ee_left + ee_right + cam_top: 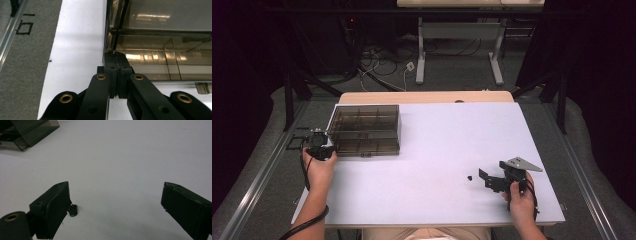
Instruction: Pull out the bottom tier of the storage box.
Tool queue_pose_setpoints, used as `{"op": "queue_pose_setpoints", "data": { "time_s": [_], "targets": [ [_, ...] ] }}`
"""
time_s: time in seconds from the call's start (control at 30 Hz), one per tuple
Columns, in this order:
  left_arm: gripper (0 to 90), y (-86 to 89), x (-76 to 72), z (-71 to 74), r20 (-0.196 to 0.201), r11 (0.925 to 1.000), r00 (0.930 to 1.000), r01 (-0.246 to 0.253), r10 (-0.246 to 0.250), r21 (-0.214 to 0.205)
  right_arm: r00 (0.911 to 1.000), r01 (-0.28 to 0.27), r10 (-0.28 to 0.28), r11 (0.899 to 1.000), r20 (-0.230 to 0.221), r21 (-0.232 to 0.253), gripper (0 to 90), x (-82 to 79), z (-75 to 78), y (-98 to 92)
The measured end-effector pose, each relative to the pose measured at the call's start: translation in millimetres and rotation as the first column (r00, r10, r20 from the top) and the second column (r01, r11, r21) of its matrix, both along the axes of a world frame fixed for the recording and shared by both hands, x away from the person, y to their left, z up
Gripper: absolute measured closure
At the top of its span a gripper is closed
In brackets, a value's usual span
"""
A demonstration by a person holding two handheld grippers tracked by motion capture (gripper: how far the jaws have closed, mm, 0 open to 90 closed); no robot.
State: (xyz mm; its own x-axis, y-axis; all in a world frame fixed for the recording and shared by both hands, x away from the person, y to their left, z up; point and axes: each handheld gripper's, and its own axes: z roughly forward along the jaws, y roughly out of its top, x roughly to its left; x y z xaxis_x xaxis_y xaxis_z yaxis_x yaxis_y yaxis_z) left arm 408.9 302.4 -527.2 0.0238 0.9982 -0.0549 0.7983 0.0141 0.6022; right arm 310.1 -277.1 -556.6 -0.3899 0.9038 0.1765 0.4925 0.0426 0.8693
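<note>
Here I see my left gripper [116,53] with its jaws pressed together, nothing between them, their tips touching the near left corner of the smoky compartment box [366,130]. My right gripper [115,205] stands well right of the box with its jaws wide apart; a small black screw [73,210] lies on the white table [437,150] just beside the inner face of the left jaw, ahead of the tips.
</note>
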Motion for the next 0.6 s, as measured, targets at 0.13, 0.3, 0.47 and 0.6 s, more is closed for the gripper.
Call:
{"op": "queue_pose_setpoints", "data": {
  "time_s": [0.13, 0.3, 0.47, 0.6],
  "targets": [
    [89.5, -0.5, -1.4, 0.0, 0.001, 1.0, 1.0, -0.008, 0.008, -0.001, 1.0, 0.0, 0.0, 1.0, -0.001, 0.0, 8.4, -0.1, -0.1, -0.1],
    [89.6, -2.0, -3.7, -0.1, 0.0, 0.9999, 0.9999, -0.015, 0.015, -0.003, 0.9999, 0.007, -0.007, 1.0, -0.011, 0.009, 8.3, -0.8, 0.1, 0.2],
    [89.6, -1.7, -5.4, -0.2, 0.004, 0.9999, 0.9999, -0.015, 0.015, -0.005, 1.0, 0.002, -0.003, 1.0, -0.004, -0.002, 8.3, -0.1, -0.3, 0.3],
    [89.6, -1.5, -7.0, 0.2, -0.002, 0.9999, 0.9999, -0.012, 0.012, -0.003, 1.0, 0.004, -0.004, 1.0, -0.005, -0.004, 8.3, -0.1, -0.3, 0.2]
  ]
}}
